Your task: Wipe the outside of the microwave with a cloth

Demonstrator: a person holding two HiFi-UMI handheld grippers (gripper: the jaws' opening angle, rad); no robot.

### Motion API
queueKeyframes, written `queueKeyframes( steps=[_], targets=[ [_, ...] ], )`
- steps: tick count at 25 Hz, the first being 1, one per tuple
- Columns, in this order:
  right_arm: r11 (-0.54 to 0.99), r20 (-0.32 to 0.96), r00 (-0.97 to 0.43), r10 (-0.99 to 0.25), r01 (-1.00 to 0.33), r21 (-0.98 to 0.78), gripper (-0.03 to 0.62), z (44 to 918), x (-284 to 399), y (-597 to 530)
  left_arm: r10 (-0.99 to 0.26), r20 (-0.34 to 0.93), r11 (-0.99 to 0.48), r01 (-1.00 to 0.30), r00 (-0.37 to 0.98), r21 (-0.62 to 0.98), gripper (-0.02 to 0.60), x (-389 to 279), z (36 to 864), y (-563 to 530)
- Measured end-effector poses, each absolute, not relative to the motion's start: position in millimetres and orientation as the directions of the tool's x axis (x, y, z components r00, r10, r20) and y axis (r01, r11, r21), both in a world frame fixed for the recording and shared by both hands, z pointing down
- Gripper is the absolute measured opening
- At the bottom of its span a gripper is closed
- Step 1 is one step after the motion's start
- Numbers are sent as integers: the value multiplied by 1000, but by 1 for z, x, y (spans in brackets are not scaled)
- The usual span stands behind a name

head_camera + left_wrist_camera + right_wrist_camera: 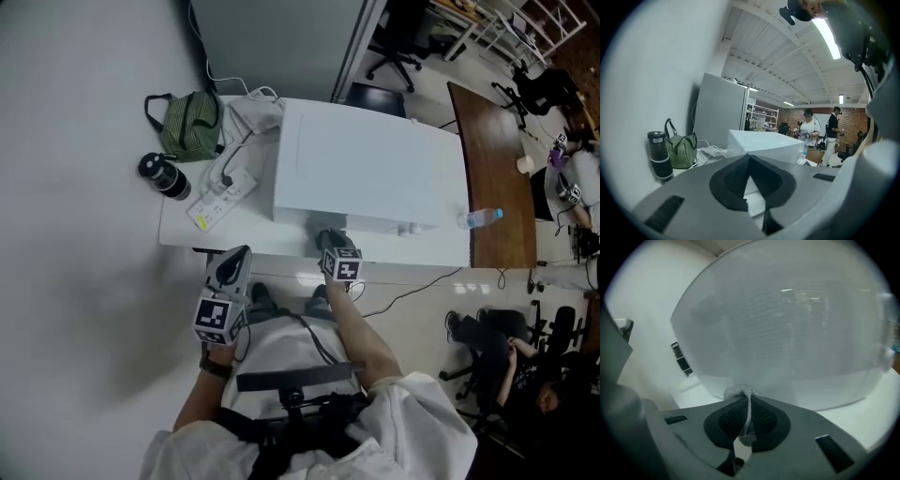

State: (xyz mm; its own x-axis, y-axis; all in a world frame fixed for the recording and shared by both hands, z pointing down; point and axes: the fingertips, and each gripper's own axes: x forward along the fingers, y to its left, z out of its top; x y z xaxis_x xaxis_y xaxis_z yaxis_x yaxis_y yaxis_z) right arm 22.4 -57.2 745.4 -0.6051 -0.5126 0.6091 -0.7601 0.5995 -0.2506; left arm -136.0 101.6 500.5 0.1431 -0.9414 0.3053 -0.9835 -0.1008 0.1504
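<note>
A white microwave [366,169] stands on the white table [178,230], and its door glass [787,319] fills the right gripper view. My right gripper [330,242] is at the lower front of the microwave, shut on a grey mesh cloth [742,393] that bunches out past the fingertips close to the door; the same gripper [747,404] pinches a thin fold of it. My left gripper [230,267] hangs back from the table's front edge by my body. Its jaws [749,158] are shut with nothing in them, and the microwave [764,143] lies ahead of it.
Left of the microwave are a green striped bag [192,125], a black bottle [164,175], a white power strip [222,194] with cables and a pale bundle [251,112]. A water bottle [480,218] lies at the right end. A brown table [497,178], chairs and people are beyond.
</note>
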Motion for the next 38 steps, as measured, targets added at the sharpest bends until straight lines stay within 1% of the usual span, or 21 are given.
queueKeyframes(
  steps=[4,6,8,10,13,16,18,19,22,24,28,30,32,34,38],
  targets=[
    [786,608,-702,-370,-586,-198,20,737,-83,-8,-957,282,-25,-987,70,160,28,-194,496,136],
    [871,611,-734,-297,-470,-142,20,720,-128,21,-961,274,3,-986,44,168,28,-221,494,153],
    [947,620,-751,-228,-319,-37,20,687,-168,52,-963,268,11,-983,39,181,28,-248,493,167],
    [981,619,-762,-190,-169,93,20,635,-194,75,-967,252,3,-980,48,199,28,-272,491,175],
    [960,611,-774,-166,15,281,20,534,-216,77,-979,197,-10,-979,51,204,28,-301,480,179],
    [891,670,-720,-182,167,422,20,446,-243,30,-991,126,-17,-975,46,221,28,-323,453,168],
    [816,720,-658,-221,279,506,20,418,-272,-16,-994,108,11,-975,13,221,28,-334,439,159],
    [782,757,-607,-240,341,521,20,421,-284,-41,-993,117,31,-979,-7,201,28,-338,440,153],
    [709,869,-393,-302,517,480,20,463,-300,-116,-988,146,73,-987,-52,142,28,-346,458,121],
    [675,901,-279,-332,597,434,20,488,-310,-155,-987,140,103,-985,-83,139,28,-356,459,99],
    [646,920,-172,-352,667,371,20,518,-335,-204,-979,127,176,-974,-159,142,28,-384,449,78],
    [634,936,-89,-341,713,299,20,536,-337,-215,-970,133,223,-963,-203,151,28,-397,449,76],
    [627,961,25,-274,763,158,20,556,-327,-203,-957,151,271,-949,-248,158,28,-405,453,77],
    [605,978,143,-149,796,-24,20,571,-310,-167,-942,167,318,-934,-291,164,28,-412,457,77],
    [488,934,356,44,808,-331,20,576,-268,-82,-923,169,371,-914,-345,162,28,-419,469,82]
  ],
)
